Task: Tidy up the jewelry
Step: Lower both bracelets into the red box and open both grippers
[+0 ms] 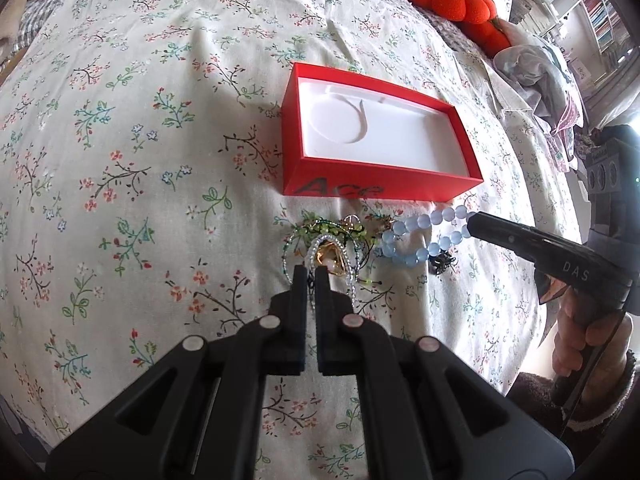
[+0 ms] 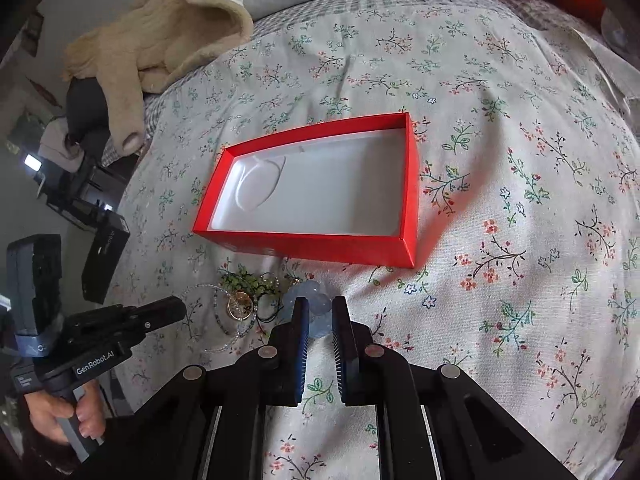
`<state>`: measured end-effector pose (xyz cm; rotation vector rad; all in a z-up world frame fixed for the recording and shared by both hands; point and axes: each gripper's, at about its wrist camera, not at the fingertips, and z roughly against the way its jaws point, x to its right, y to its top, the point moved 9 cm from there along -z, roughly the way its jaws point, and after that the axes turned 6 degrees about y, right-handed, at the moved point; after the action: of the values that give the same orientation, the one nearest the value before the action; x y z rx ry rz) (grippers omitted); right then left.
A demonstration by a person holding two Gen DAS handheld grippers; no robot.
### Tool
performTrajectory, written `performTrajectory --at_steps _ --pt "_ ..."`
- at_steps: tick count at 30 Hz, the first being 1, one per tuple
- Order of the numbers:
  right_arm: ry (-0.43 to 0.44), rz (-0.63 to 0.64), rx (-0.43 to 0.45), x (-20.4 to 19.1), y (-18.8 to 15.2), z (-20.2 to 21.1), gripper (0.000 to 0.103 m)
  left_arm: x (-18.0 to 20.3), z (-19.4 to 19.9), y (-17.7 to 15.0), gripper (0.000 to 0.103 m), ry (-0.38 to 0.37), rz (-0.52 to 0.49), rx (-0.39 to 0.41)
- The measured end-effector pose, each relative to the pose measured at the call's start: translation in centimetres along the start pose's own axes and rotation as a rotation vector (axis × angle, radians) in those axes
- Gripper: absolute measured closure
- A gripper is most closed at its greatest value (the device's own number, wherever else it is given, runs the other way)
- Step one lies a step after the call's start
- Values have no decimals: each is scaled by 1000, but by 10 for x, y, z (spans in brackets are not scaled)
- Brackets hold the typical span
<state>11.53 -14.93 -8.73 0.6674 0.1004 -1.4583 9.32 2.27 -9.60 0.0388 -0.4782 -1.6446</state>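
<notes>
1. Left wrist view: left gripper (image 1: pixel 311 271) was seen with fingers nearly together at a tangled jewelry pile (image 1: pixel 336 244); whether anything was pinched could not be told.
2. Right gripper (image 2: pixel 319 305) was held narrowly open, partly covering the blue bead bracelet (image 2: pixel 310 296).
3. Red box (image 1: pixel 372 190) was recorded just beyond the pile on the floral bedspread (image 1: pixel 120 160); single pieces were hard to separate.

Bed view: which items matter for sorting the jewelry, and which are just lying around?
For the job: red box, blue bead bracelet, green bead strand, gold ring.

Lying about: beige plush toy, orange plush, crumpled clothes.
</notes>
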Motion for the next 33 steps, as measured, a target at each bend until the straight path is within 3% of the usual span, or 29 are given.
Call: performTrajectory --at_steps 10,20,25,33 --pt "39 11 87 -18 15 30 92 19 23 16 99 -41 -14 85" --pt "107 4 200 -28 34 66 92 37 36 36 99 -14 -37 180" --pt "101 -15 234 -26 47 67 92 41 33 55 99 -20 2 219" --pt "110 -14 253 -30 67 51 92 43 16 81 99 37 20 274"
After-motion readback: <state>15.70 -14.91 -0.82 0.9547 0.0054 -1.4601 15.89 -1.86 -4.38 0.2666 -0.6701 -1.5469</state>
